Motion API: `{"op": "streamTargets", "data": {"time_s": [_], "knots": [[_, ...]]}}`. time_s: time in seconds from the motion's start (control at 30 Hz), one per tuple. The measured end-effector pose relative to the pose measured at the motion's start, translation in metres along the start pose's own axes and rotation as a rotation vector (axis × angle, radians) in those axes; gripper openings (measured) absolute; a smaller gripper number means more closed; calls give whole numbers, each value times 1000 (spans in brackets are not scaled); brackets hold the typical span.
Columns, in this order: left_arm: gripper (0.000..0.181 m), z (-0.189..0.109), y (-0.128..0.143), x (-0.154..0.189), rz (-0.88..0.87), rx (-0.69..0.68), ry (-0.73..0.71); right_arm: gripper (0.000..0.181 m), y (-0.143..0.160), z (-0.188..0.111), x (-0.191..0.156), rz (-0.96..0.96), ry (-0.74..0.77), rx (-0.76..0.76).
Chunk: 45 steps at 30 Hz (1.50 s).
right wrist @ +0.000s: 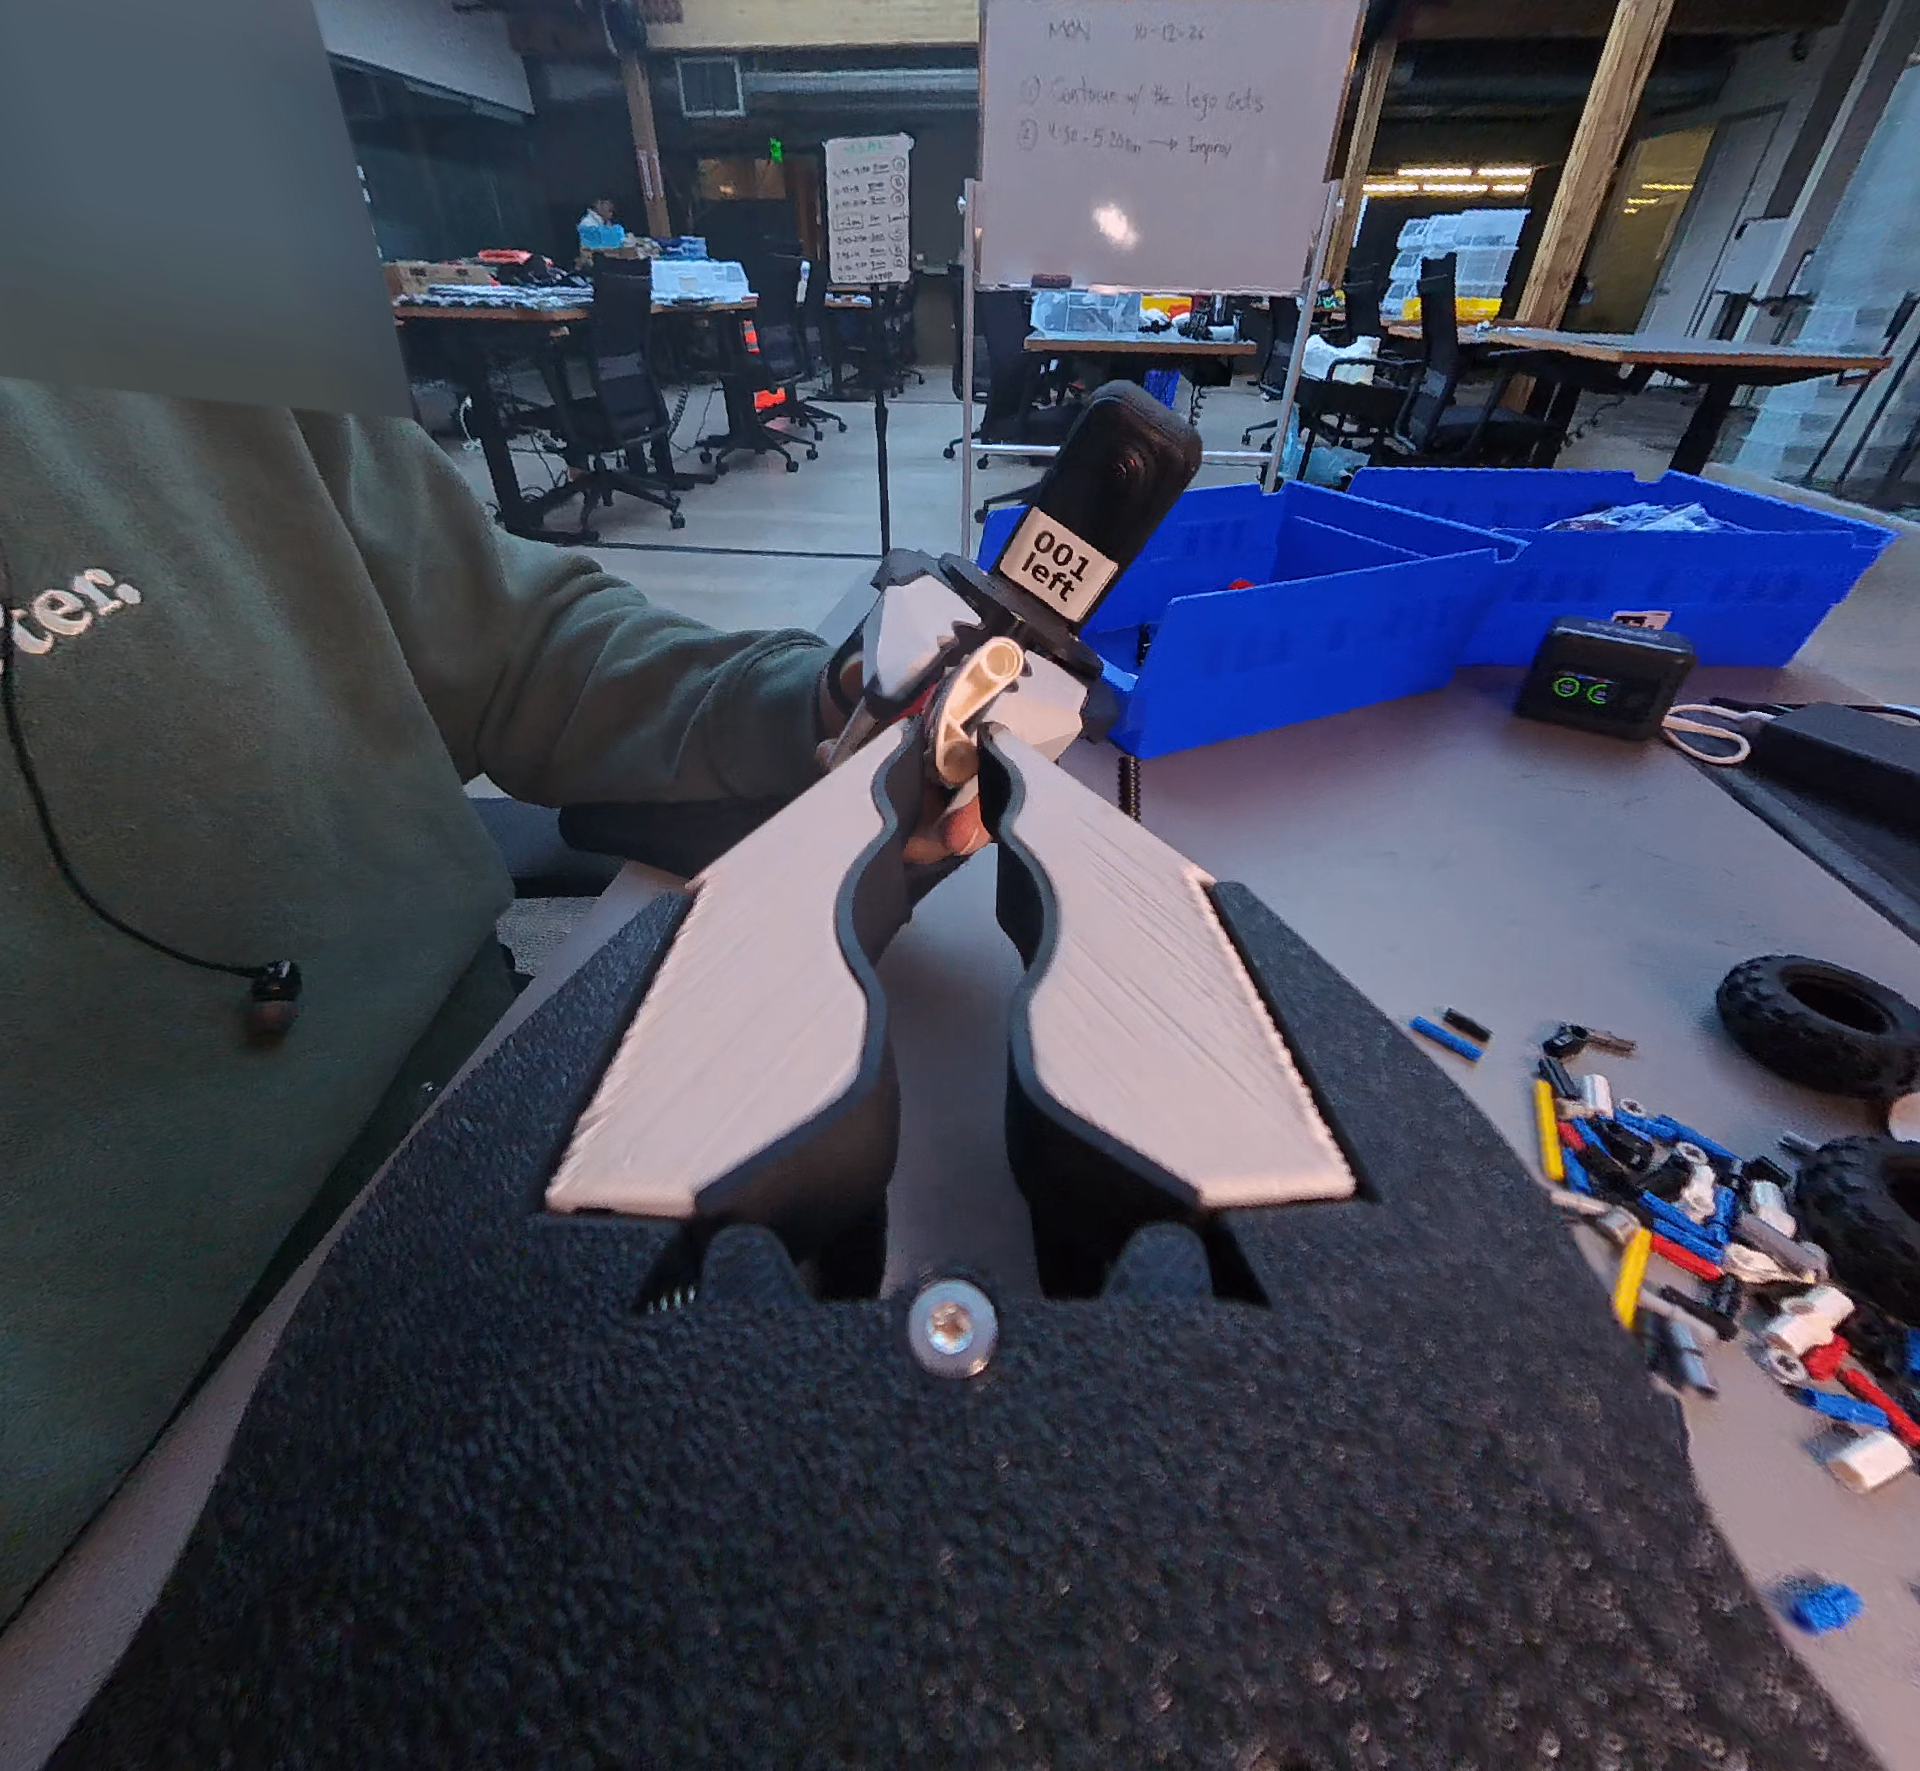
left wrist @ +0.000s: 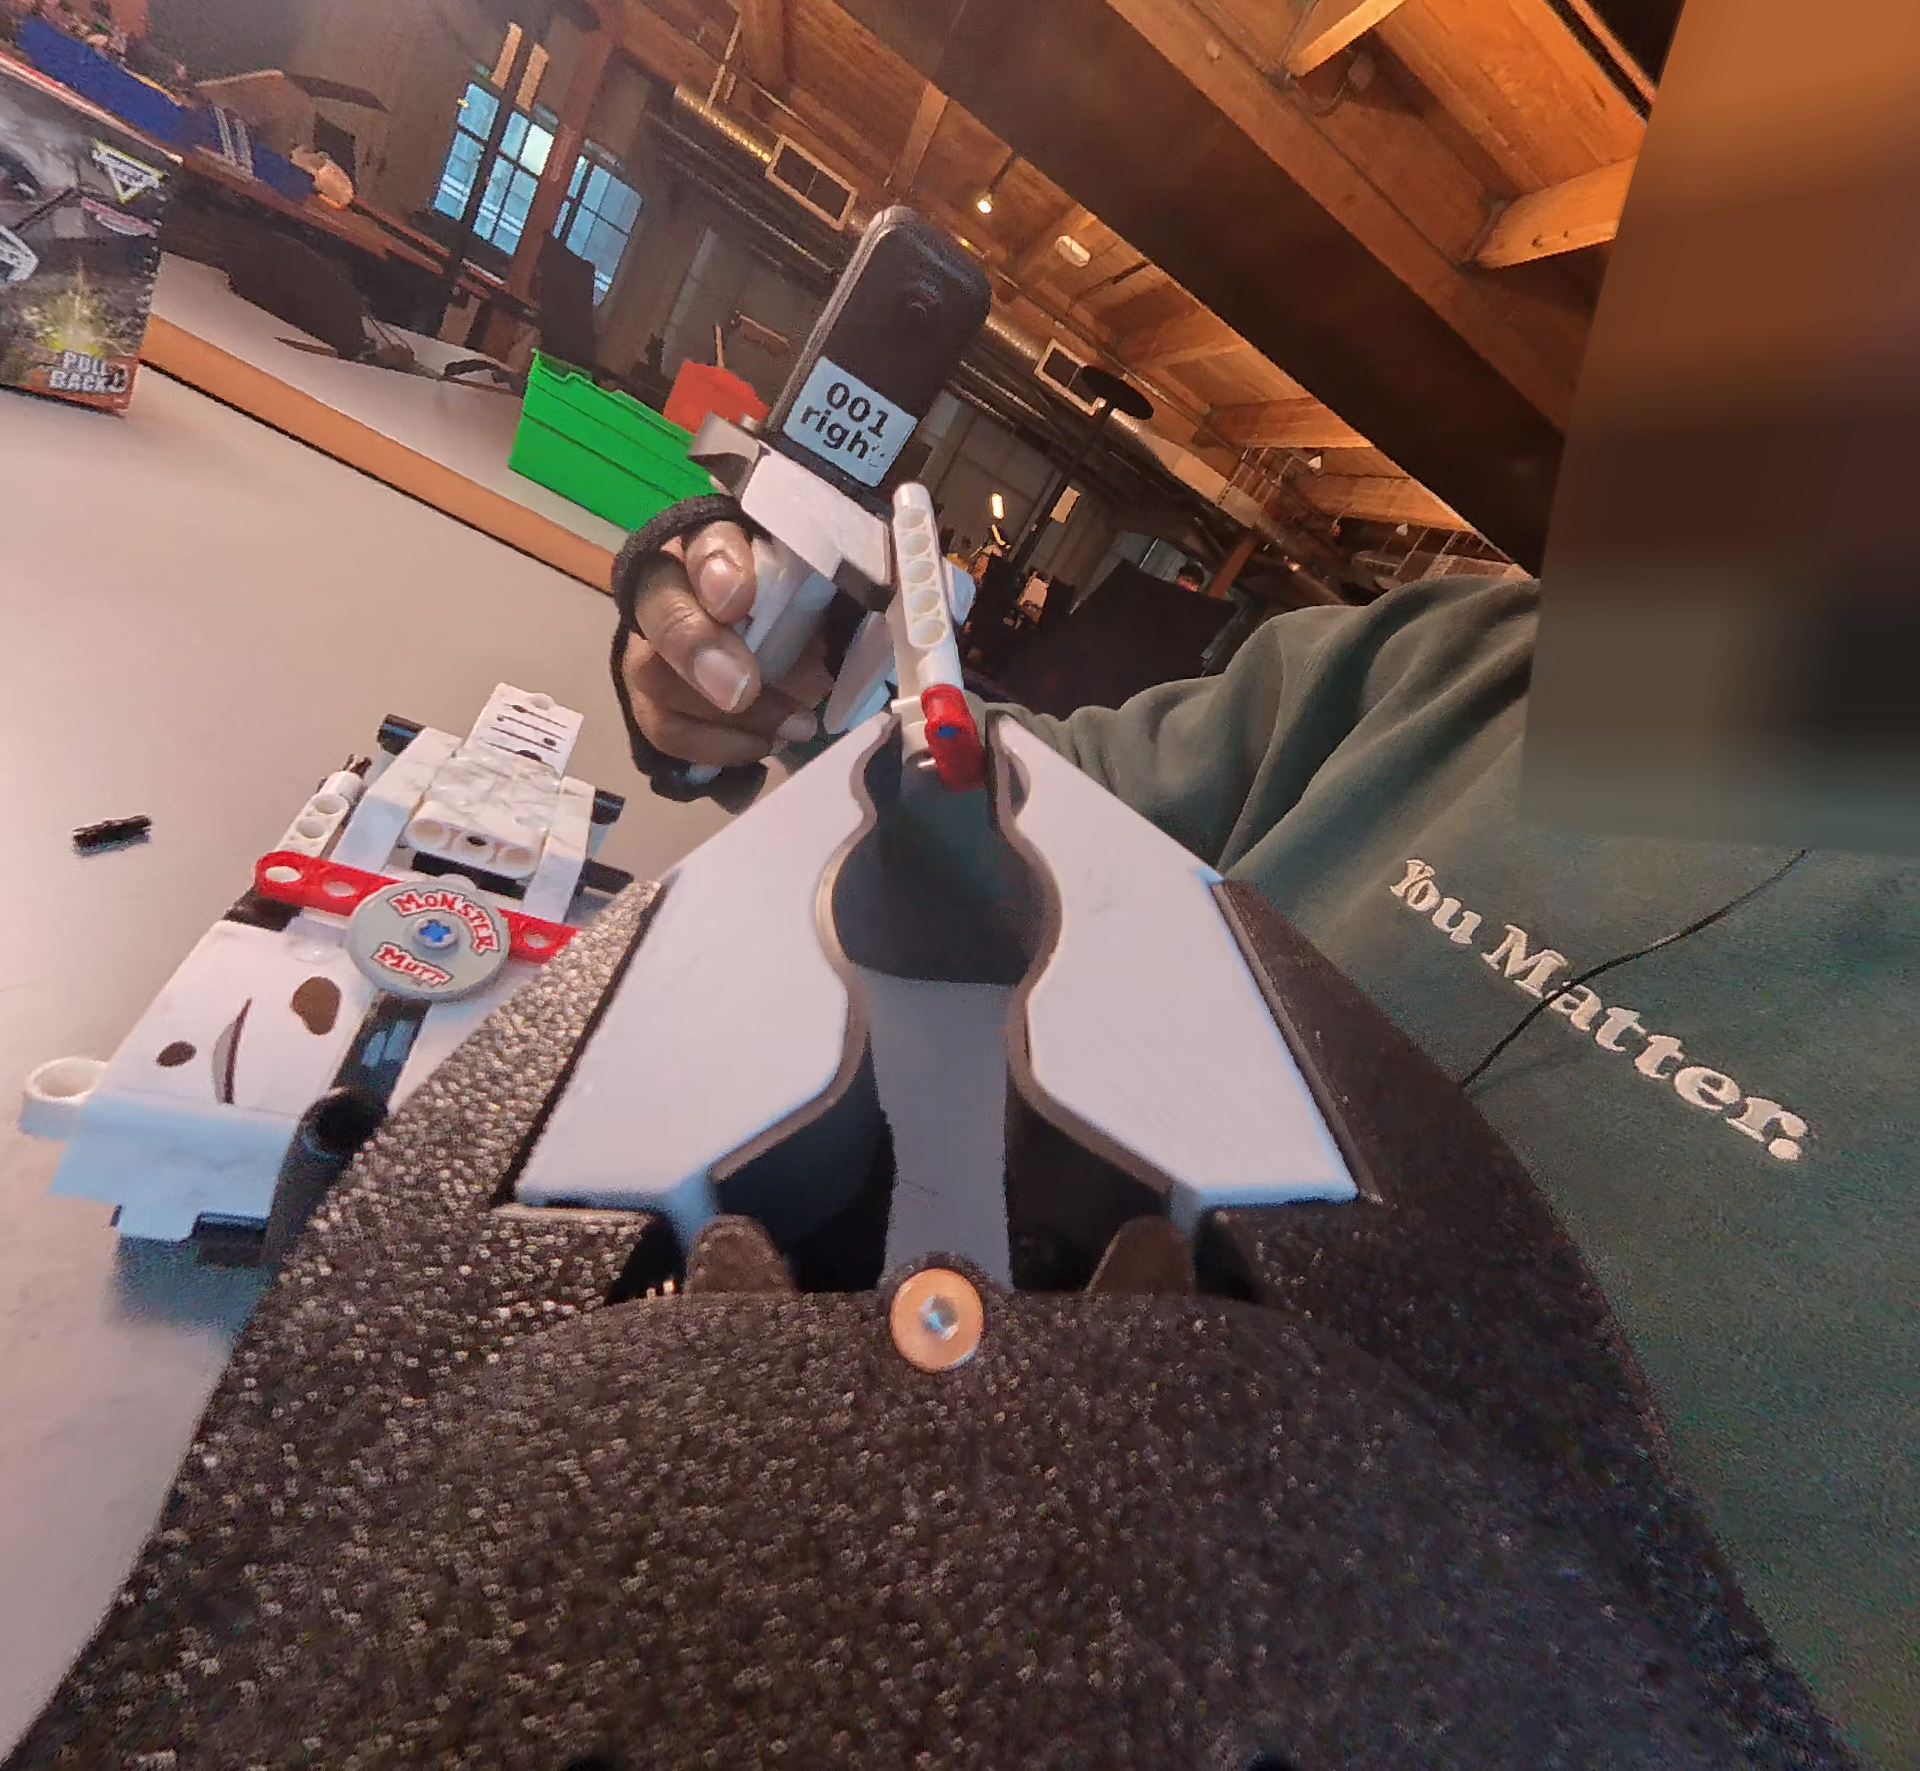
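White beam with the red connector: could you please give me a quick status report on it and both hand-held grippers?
Left hand-held gripper shut on red connector. Right hand-held gripper shut on white beam. Piece held between both, above the table. Nothing in the way.

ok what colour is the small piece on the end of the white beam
Red, with a blue centre; clearest in the left wrist view.

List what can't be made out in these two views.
Left wrist view: box, cut by left edge.
Left wrist view: model, near end behind left gripper.
Right wrist view: beam, lower end behind right gripper.
Right wrist view: parts pile, blurred, cut by right edge.
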<state>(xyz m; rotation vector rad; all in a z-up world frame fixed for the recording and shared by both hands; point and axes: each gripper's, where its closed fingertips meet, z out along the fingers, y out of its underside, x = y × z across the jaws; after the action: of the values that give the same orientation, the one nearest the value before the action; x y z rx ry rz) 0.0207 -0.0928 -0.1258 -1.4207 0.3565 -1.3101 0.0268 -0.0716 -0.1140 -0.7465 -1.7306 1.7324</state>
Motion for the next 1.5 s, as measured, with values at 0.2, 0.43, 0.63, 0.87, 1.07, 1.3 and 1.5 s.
{"op": "streamTargets", "data": {"time_s": [0.2,0.43,0.63,0.87,1.07,1.3,1.5], "knots": [[12,2,16,-12,29,-114,-103,25,17,5,-1,18,18,-116],[7,3,20,-13,62,-151,-126,6,28,10,-7,35,-35,-143],[7,7,19,-7,86,-179,-110,6,24,4,-12,51,-94,-126],[7,-11,5,-13,155,-159,-177,7,-30,-52,9,42,30,79],[7,-1,40,-22,158,-326,-207,7,-26,-53,15,144,-6,133],[7,1,87,-40,217,-560,-296,7,-19,-50,20,204,-6,154],[12,-5,94,-51,231,-610,-359,8,-4,-48,38,179,109,92]]}}
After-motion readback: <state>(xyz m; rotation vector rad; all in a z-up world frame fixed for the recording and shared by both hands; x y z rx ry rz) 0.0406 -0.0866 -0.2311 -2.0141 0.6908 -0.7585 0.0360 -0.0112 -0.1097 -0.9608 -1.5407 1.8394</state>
